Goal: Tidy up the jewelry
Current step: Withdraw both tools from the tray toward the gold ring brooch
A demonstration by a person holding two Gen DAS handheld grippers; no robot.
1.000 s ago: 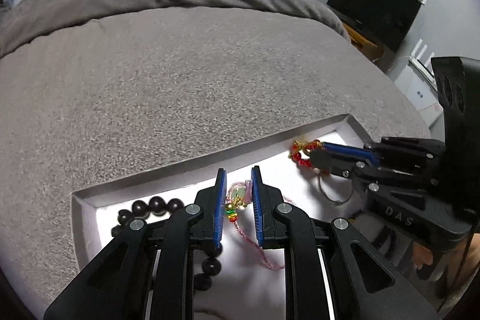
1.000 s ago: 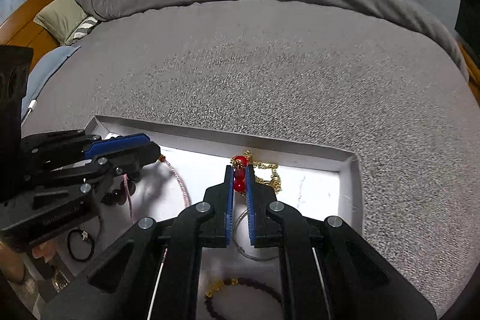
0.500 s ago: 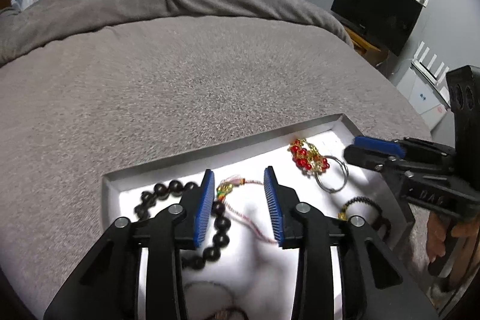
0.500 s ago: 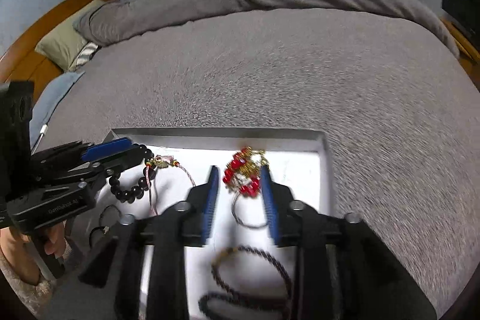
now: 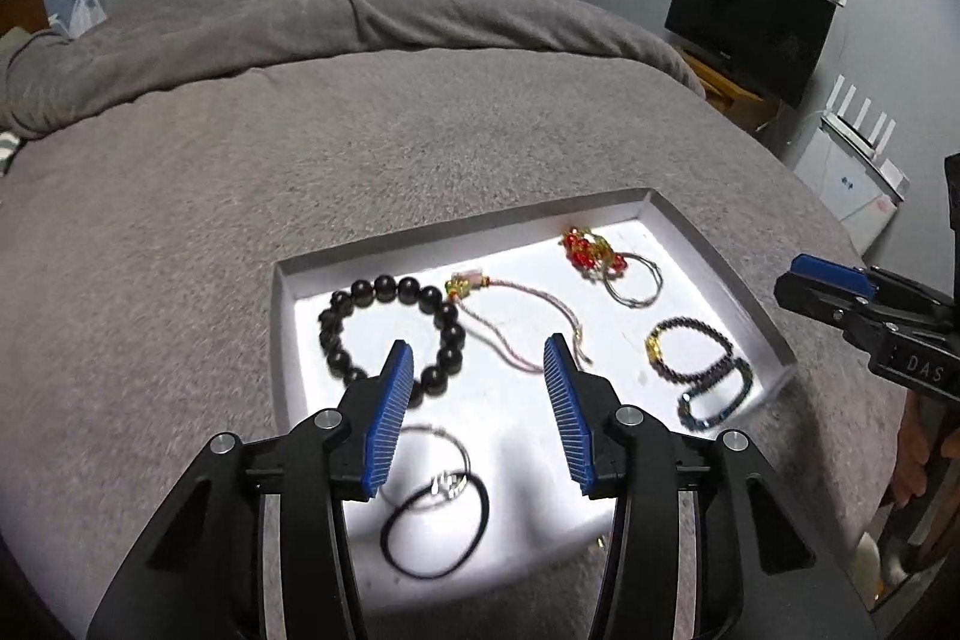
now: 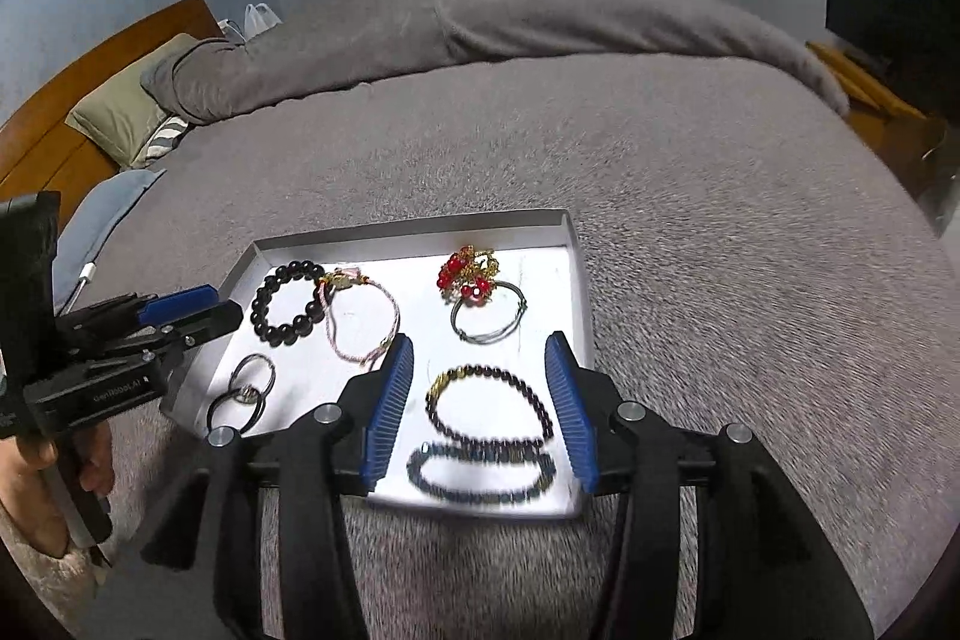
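- Both grippers, left gripper [image 5: 477, 403] and right gripper [image 6: 480, 391], have just been opening; jaws apart, nothing between.
- Pink cord bracelet [image 5: 516, 325] and red charm [image 6: 468, 277] now lie released in the tray [image 6: 414, 226].
- Sorting looks nearly finished, though blur hides detail.

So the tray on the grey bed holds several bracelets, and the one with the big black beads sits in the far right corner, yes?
Not quite. The bracelet with big black beads sits in the far left corner of the tray; the red and gold piece is nearer the far right. The right wrist view shows it. The rest is right.
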